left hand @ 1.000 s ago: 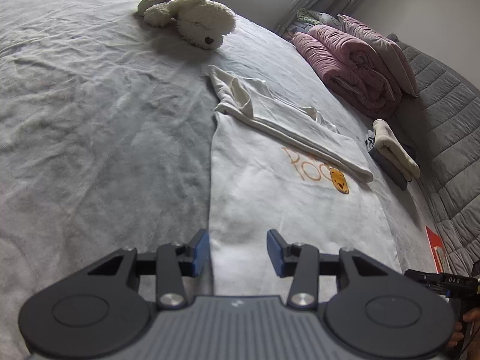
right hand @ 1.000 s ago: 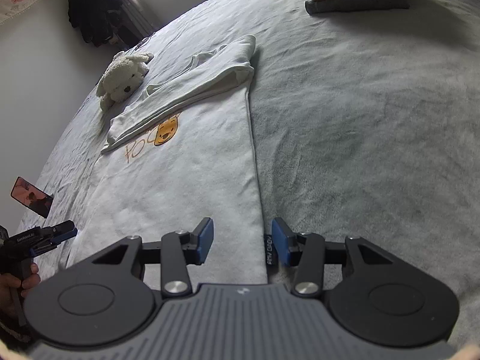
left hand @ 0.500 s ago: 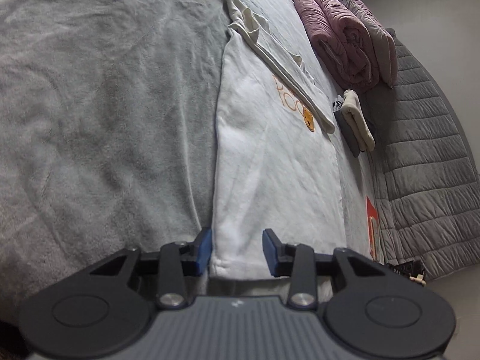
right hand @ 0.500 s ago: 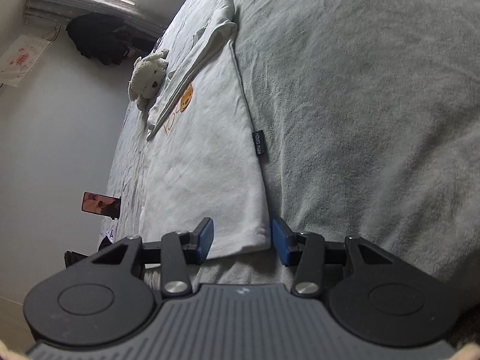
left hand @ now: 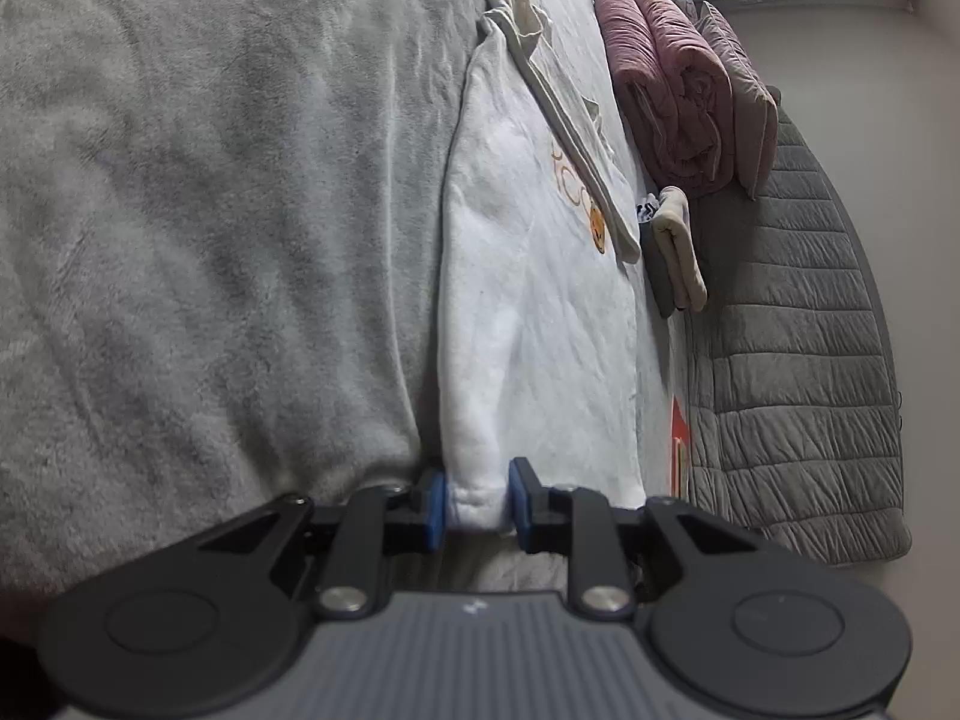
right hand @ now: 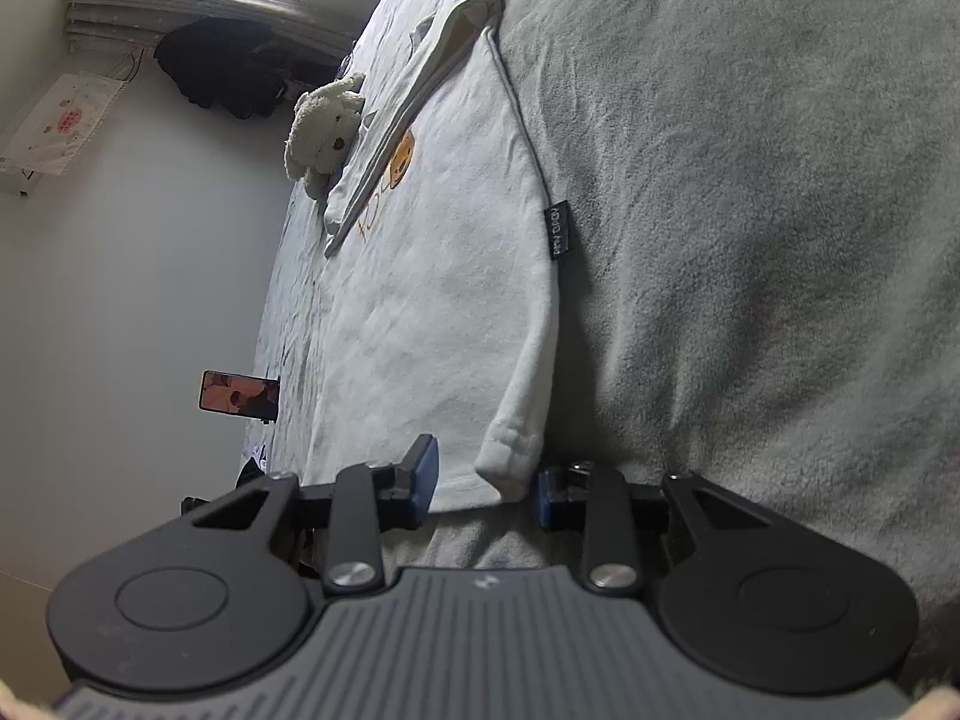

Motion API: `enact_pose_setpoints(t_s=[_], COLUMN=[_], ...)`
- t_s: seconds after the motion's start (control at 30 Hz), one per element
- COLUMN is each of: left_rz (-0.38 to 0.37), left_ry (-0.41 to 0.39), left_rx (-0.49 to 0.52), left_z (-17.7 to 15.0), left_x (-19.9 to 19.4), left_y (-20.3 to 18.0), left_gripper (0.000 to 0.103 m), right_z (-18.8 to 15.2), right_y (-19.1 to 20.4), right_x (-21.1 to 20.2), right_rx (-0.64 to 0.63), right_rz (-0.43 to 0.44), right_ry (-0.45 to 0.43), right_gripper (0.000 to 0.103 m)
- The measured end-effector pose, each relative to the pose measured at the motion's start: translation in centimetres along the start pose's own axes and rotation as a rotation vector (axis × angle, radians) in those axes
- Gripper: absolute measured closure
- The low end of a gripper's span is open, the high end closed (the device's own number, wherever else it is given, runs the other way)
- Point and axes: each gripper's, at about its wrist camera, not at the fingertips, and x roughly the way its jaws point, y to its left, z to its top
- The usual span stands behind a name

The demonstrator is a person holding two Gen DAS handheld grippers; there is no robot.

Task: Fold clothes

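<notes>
Item: shirt, white, with an orange print, lying flat on the bed; sleeves already folded in across the chest.
Step in hand: taking hold of the two hem corners, one per gripper, probably to carry the hem up toward the collar.
Left gripper: jaws closing, narrow gap; a hem corner sits between the blue pads, which appear to touch or nearly touch the cloth on both sides. Firm grip not certain.
Right gripper: jaws closing, wider gap; the other hem corner lies between them, nearer the right jaw, with clear space at the left pad. Not yet pinched.
Shirt, place: runs straight ahead from both sets of jaws, collar at the far end.
Label: black tab on the side seam, ahead of the right jaw.
Advice, grip: take both layers of the hem, deep enough that the rib does not slip out; let the right jaws finish before any lift.
Advice, lift: raise both corners together and level, so the hem stays straight.
Risk: catching the bed cover with the lower pad.
Beyond the jaws: toy, quilts, a small folded pile.
</notes>
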Motion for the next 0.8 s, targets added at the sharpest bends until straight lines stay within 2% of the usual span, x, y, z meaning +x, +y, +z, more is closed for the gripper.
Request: enact_pose_setpoints(t_s=[0.07,0.13,0.23,0.3,0.43,0.57,0.8], left_rz=[-0.008,-0.026,-0.036,-0.054,-0.094,-0.116,-0.037], left_ry=[0.007,0.037,0.065,0.062,0.019,-0.042,-0.113], left_rx=[0.0,-0.016,-0.023,-0.009,0.019,0.067,0.061], left_z=[0.1,0.1,0.2,0.4,1.7,3.8,8.8], left_x=[-0.1,0.0,0.0,-0.1,-0.2,0.1,1.9], left_y=[0.1,0.1,-0.2,-0.6,-2.3,-4.3,-5.0], left_gripper=[0.079,0.079,0.082,0.089,0.091,0.091,0.092], right_z=[0.1,0.2,0.4,0.6,1.9,4.4,9.5], right_y=[-0.2,-0.1,0.4,0.8,2.3,4.4,4.8], right_x=[-0.1,-0.2,-0.5,-0.7,-0.9,-0.2,2.0], right_rx=[0.011,0.009,-0.001,-0.006,-0.019,-0.071,-0.085], right_rz=[-0.005,-0.014,-0.02,-0.019,-0.02,-0.06,-0.116], right_ry=[0.002,0.005,0.002,-0.002,-0.023,-0.045,-0.112], right_gripper=[0.085,0.089,0.091,0.091,0.092,0.092,0.092])
